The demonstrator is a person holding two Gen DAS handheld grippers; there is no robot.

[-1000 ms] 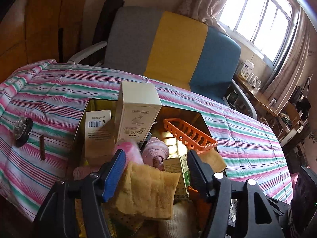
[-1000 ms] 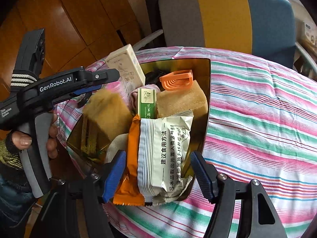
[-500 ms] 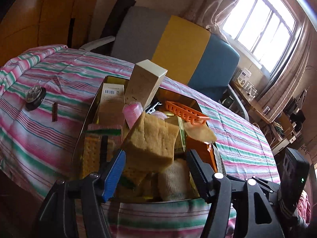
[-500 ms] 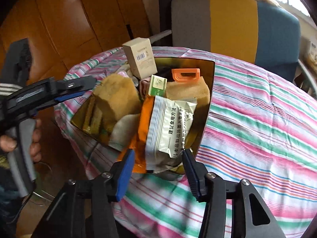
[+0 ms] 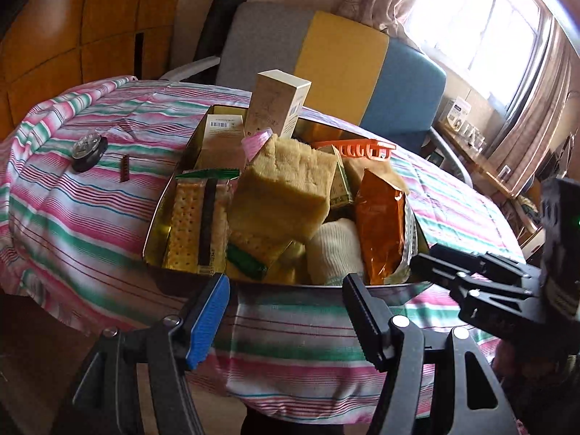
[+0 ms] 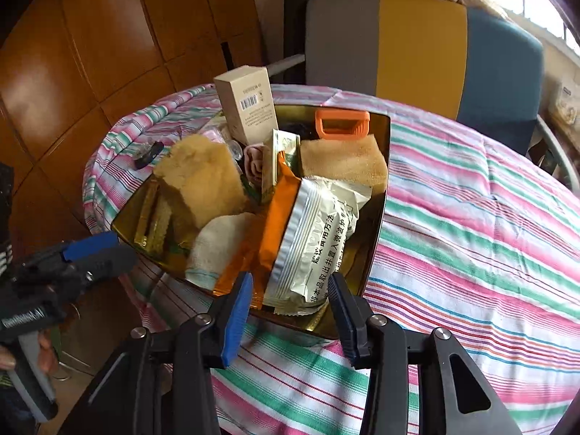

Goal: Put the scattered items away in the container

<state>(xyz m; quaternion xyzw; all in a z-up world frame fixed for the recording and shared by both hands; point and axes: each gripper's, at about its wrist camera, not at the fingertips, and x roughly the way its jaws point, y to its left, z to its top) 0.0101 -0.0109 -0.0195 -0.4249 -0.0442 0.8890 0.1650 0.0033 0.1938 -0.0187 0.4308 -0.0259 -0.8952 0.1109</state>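
The gold-coloured rectangular metal tin (image 5: 154, 224) (image 6: 380, 195) serves as the reference landmark; it stands on the table covered with a pink, green and white striped cloth (image 5: 90, 195) (image 6: 471, 235).

Nearest to the camera, the left gripper (image 5: 284, 302) is positioned just short of the tin's near rim, jaws spread apart and holding nothing. The right gripper (image 6: 290, 304) is at the tin's near corner, jaws likewise parted and empty; the tips flank the lower end of the white printed foil pouch (image 6: 315, 239) without closing on it.

Contents at the tin's near edge:
- orange foil snack packet (image 5: 380, 224) (image 6: 275, 224), upright beside the white pouch;
- rolled white cloth (image 5: 333, 250) (image 6: 217, 243);
- clear-wrapped cracker packs with green ends (image 5: 195, 217), lying against the tin's left wall.

In the tin's centre, a large yellow-tan sponge block (image 5: 286, 188) (image 6: 203, 177) rests on top of the pile, tilted. Behind it are a small green-and-white carton (image 6: 279, 159) and a second tan sponge (image 6: 344, 159).

At the tin's far end, a tall cream cardboard box (image 5: 279, 103) (image 6: 246, 103) stands above the rim, next to an orange plastic slotted basket (image 5: 355, 148) (image 6: 342, 123).

Outside the tin, on the cloth to its left, lie a round black-and-clear disc (image 5: 87, 148) and a small brown strip (image 5: 125, 168).

Beyond the tin stands a chair with a grey, yellow and blue backrest (image 5: 337, 54) (image 6: 420, 47).
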